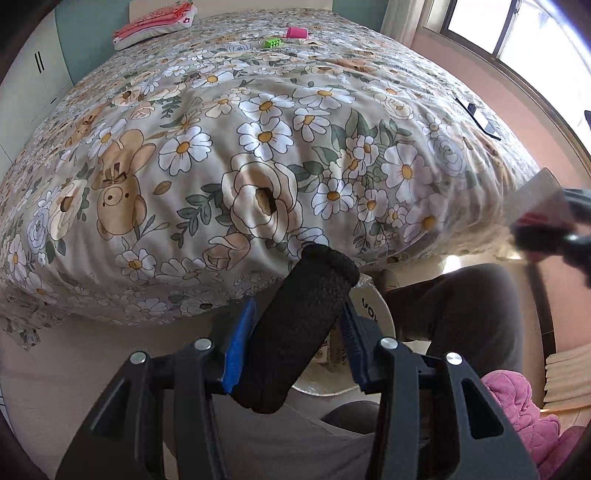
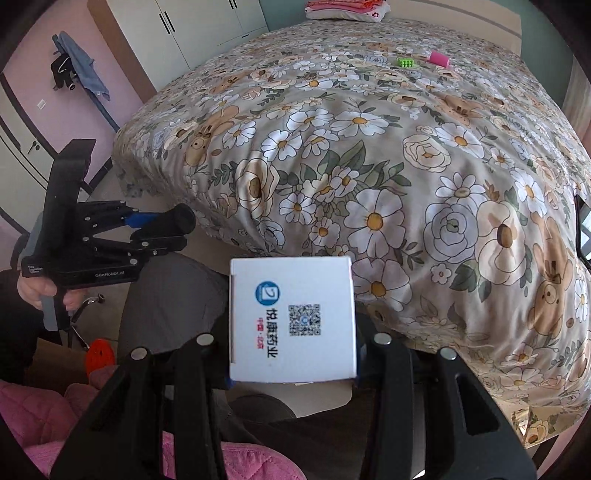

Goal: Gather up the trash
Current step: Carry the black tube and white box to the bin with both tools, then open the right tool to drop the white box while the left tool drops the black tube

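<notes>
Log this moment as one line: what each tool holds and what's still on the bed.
left tool: shut on black sleeve | right tool: shut on white box | bed: green piece, pink item left

A floral-covered bed (image 2: 406, 166) carries a green toy (image 2: 405, 62) beside a pink cup (image 2: 439, 59) — folded pink bedding (image 2: 347, 8) behind.

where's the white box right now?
The white box is clamped in the right gripper, bottom centre of the right wrist view, just short of the flowered bed; the left wrist view shows it blurred at far right.
</notes>
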